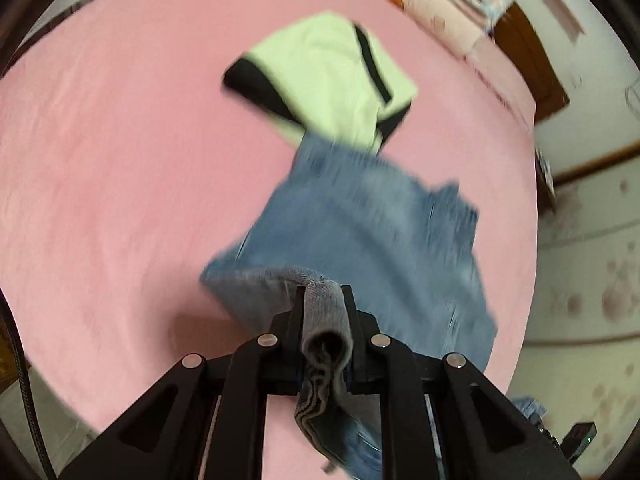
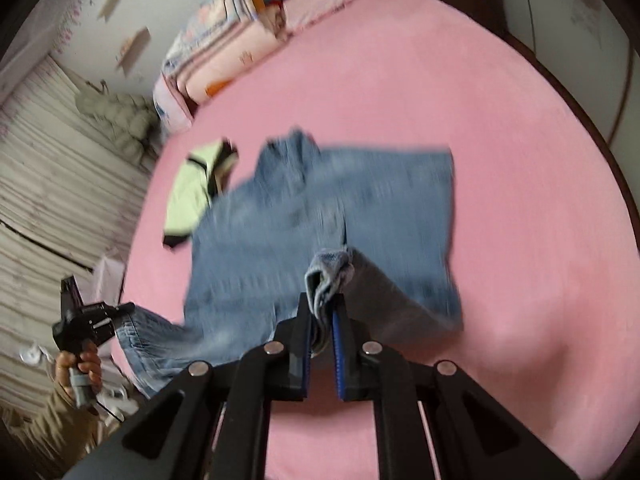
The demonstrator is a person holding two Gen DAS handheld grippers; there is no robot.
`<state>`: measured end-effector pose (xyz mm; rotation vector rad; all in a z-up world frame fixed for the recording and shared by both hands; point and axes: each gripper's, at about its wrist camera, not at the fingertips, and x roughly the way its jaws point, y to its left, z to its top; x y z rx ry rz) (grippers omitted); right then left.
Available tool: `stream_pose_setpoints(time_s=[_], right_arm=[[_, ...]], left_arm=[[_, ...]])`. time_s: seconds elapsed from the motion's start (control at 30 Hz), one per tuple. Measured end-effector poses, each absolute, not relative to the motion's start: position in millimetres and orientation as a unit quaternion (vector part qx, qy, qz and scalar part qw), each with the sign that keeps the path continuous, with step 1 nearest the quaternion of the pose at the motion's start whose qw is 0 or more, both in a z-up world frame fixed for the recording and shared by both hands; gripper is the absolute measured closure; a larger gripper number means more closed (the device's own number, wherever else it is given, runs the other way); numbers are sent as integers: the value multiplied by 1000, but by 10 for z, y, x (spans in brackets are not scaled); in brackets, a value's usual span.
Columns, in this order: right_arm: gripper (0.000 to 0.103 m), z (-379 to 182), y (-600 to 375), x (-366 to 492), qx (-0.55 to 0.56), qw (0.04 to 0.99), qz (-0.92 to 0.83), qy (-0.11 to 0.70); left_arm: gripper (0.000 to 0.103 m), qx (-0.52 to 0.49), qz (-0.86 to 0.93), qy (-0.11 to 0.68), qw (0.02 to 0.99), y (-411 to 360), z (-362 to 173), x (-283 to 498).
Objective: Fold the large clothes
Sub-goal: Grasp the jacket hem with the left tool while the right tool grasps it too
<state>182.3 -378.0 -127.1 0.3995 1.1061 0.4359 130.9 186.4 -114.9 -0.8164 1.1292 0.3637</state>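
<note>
A wide bed covered with a smooth pink sheet (image 1: 120, 160) fills both views, with folded pink-and-striped quilts (image 2: 224, 40) stacked at its head against a dark wooden headboard. No brand, label or writing can be read anywhere; motion blur smears much of the cloth.

The faded blue denim jeans (image 2: 320, 216) hang partly lifted off the sheet, slung between the two tools. The left tongs (image 1: 323, 300) are closed on a bunched grey-blue fold of the denim, which sticks up between the black fingers and trails back under the tool. The right tongs (image 2: 325, 312) are likewise clamped on a rolled hem-like edge of the denim, pinched against a blue ribbed pad. In the right view the left tool appears at the bed's edge, a hand (image 2: 82, 364) around its grip, denim running to it.

The jeans look worn and pale, creased and loosely spread. Beyond them, touching or just overlapping their far end, lies a folded pale-green garment with black trim (image 1: 332, 76).
</note>
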Motion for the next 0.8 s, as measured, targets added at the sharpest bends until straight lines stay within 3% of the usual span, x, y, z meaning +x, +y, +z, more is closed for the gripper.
stream_pose_setpoints(time_s=[0.13, 0.27, 0.3, 0.33, 0.4, 0.5, 0.53, 0.67, 0.8], right_arm=[[96, -1294, -3695, 2572, 187, 818, 194, 509], [94, -1696, -3609, 3333, 180, 827, 135, 516], [94, -1867, -3609, 3515, 177, 830, 102, 518], [94, -1983, -3588, 3624, 175, 832, 78, 521], [93, -2323, -3639, 3846, 172, 815, 15, 553], [91, -2547, -3619, 3878, 162, 799, 25, 579], [87, -2573, -3570, 3849, 145, 801, 38, 579], [53, -2685, -3423, 3716, 96, 807, 66, 579], [53, -2897, -3359, 3715, 87, 798, 63, 593]], left_arm=[[91, -385, 183, 503, 751, 2041, -1242, 2147], [86, -366, 207, 513, 748, 2067, -1773, 2920], [76, -357, 213, 519, 747, 2053, -1928, 3002], [59, -343, 224, 532, 741, 2032, -2108, 3098], [44, -319, 228, 557, 732, 2019, -2426, 3307], [43, -302, 198, 553, 750, 2007, -2524, 3463], [38, -292, 174, 549, 764, 1992, -2492, 3502], [24, -235, 111, 531, 806, 1933, -2272, 3495], [23, -192, 44, 529, 825, 1931, -2154, 3467]])
